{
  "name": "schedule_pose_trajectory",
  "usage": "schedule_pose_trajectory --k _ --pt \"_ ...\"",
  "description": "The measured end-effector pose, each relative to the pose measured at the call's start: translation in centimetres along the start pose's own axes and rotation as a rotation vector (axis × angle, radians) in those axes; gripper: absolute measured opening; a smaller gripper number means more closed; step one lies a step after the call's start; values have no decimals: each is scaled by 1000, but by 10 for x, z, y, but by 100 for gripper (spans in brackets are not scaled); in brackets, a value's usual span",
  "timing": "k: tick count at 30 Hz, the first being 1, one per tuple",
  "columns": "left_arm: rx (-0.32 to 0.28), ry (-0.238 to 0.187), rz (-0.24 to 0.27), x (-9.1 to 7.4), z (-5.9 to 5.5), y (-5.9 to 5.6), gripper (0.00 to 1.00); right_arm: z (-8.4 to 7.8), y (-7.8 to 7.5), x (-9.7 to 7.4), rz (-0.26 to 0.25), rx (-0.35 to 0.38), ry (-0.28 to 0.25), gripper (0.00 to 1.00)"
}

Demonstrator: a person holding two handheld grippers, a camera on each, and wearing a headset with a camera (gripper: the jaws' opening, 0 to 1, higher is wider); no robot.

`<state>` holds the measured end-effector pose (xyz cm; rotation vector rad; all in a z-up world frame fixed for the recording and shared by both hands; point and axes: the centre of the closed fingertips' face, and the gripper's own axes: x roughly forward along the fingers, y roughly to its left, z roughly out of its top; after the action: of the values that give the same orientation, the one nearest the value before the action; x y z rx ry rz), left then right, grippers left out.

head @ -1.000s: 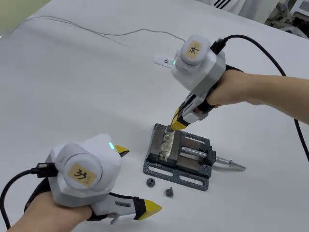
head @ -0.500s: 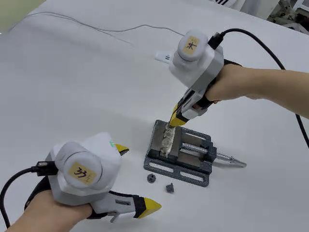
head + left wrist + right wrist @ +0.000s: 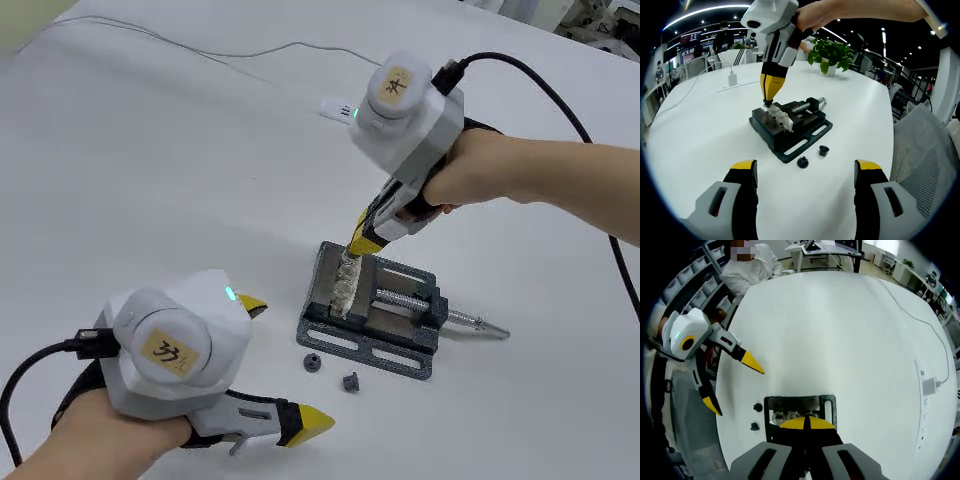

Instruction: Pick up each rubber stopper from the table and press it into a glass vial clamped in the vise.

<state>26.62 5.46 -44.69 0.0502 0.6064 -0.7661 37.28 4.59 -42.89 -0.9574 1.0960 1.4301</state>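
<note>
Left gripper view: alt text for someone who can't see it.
The right gripper, jaws shut, points down onto glass vials clamped in a black vise on a white table. Two rubber stoppers lie nearer, ahead of the open left gripper.

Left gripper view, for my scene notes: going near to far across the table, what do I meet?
Nearer rubber stopper → farther rubber stopper → vise → white charger.
</note>
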Motion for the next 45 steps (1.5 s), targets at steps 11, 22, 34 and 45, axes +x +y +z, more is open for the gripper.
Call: schedule_pose_trajectory --k 11,22,34,45 --pt "3 -4 0 -1 2 -1 77 0 -6 1 -15 -14 18 0" --pt "19 -7 13 -8 7 1 77 2 -1 0 -39 -12 -21 0" --pt "34 -1 21 -14 9 -3 77 2 12 -3 -32 -8 -76 9" --pt "35 -1 37 -21 10 -4 77 -6 20 -6 -86 -29 -168 51"
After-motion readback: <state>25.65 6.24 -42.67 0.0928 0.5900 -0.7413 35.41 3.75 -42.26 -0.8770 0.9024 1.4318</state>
